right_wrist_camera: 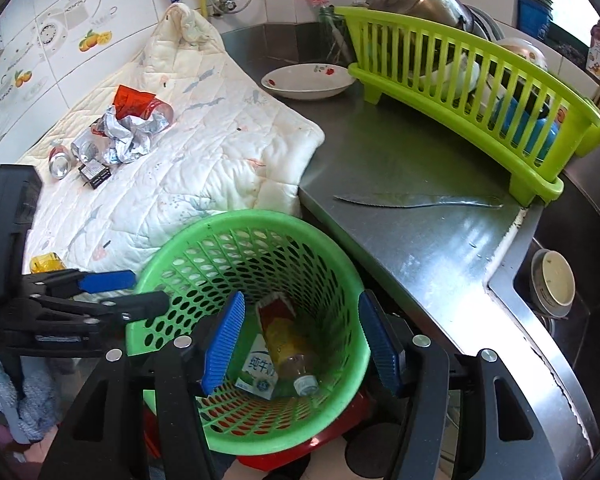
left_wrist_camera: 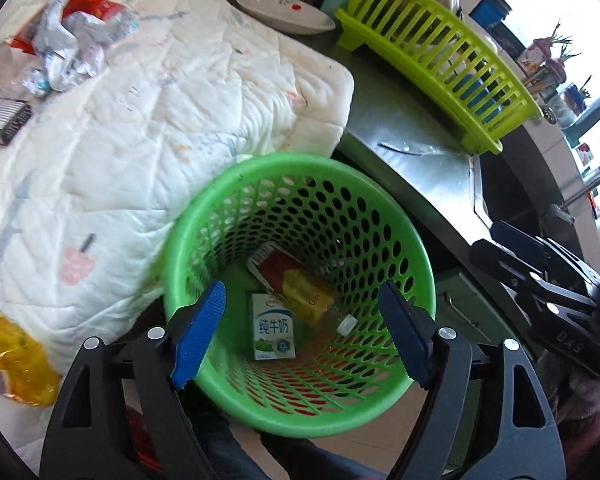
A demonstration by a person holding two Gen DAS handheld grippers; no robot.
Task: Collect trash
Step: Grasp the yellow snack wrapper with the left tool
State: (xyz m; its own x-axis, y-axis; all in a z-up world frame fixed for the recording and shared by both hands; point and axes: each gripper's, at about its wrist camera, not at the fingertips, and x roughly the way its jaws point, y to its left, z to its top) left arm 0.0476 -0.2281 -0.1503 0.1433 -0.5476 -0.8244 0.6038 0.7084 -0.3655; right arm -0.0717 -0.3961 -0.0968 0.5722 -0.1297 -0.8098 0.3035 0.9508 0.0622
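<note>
A: Left gripper [left_wrist_camera: 302,322] over bin [left_wrist_camera: 204,216], jaws wide, nothing held. Right gripper [right_wrist_camera: 302,340]?
B: Jaws half apart, empty, above the same bin.
A: Count in bin?
B: One milk carton [left_wrist_camera: 273,332], one bottle [left_wrist_camera: 320,304], one red box [left_wrist_camera: 274,266]. Wrappers [right_wrist_camera: 128,132] remain on quilt [right_wrist_camera: 204,152].

Both grippers point steeply downward, side by side. The left gripper [left_wrist_camera: 302,332] has its blue-padded fingers [left_wrist_camera: 198,336] spread wide with nothing clamped; the right gripper [right_wrist_camera: 302,344] holds its fingers [right_wrist_camera: 224,344] parted, gripping nothing
</note>
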